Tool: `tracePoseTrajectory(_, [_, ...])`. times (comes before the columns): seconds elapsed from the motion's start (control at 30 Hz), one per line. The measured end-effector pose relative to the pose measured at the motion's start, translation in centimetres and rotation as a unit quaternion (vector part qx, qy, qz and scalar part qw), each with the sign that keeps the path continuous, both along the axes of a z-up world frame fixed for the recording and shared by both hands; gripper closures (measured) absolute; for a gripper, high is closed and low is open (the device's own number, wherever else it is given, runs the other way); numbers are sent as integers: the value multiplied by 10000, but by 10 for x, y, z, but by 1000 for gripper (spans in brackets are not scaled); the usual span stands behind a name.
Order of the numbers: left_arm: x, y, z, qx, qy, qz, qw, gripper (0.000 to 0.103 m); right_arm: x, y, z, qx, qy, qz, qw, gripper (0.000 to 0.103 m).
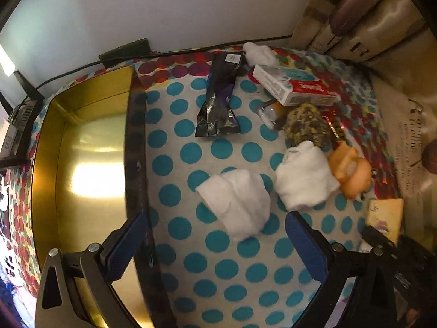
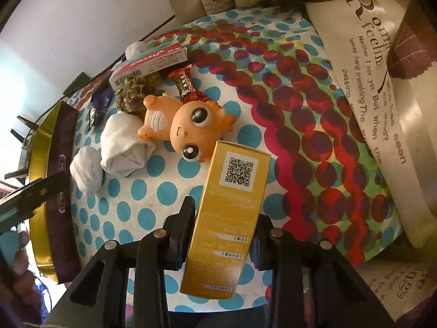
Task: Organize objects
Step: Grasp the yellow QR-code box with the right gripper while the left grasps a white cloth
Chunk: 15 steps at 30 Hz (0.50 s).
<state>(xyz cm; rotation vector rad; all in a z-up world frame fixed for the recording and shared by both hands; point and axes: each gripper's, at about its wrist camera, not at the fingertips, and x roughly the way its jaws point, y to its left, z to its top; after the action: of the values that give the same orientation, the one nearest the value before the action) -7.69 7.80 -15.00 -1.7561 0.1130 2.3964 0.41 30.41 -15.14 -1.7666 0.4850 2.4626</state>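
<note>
Right gripper (image 2: 224, 235) clamped on gold box (image 2: 229, 218), frame centre; left gripper (image 1: 215, 246) spread wide, holding nothing, over white cotton wad (image 1: 237, 205).

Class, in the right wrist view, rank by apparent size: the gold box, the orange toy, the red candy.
1. gold box, though it is held nearest the camera in the right gripper, which inflates it
2. orange toy
3. red candy

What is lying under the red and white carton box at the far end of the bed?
The red and white carton box rests on a small clear bottle with an orange cap and the knitted olive-brown ball. The rest beneath the box is covered.
</note>
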Motion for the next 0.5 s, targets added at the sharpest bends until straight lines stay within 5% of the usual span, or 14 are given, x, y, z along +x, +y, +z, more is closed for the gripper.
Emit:
tracePoseTrajectory(0.27, [-10, 8, -33, -165, -410, 237, 9987, 6, -8, 13, -1, -144, 16, 15, 9999, 69])
tracePoseTrajectory(0.4, [-10, 18, -38, -233, -473, 18, 9986, 65, -10, 14, -1, -131, 14, 109, 9999, 67])
tracePoseTrajectory(0.5, [-8, 21, -36, -283, -409, 95, 9987, 68, -12, 14, -2, -190, 24, 194, 9996, 70])
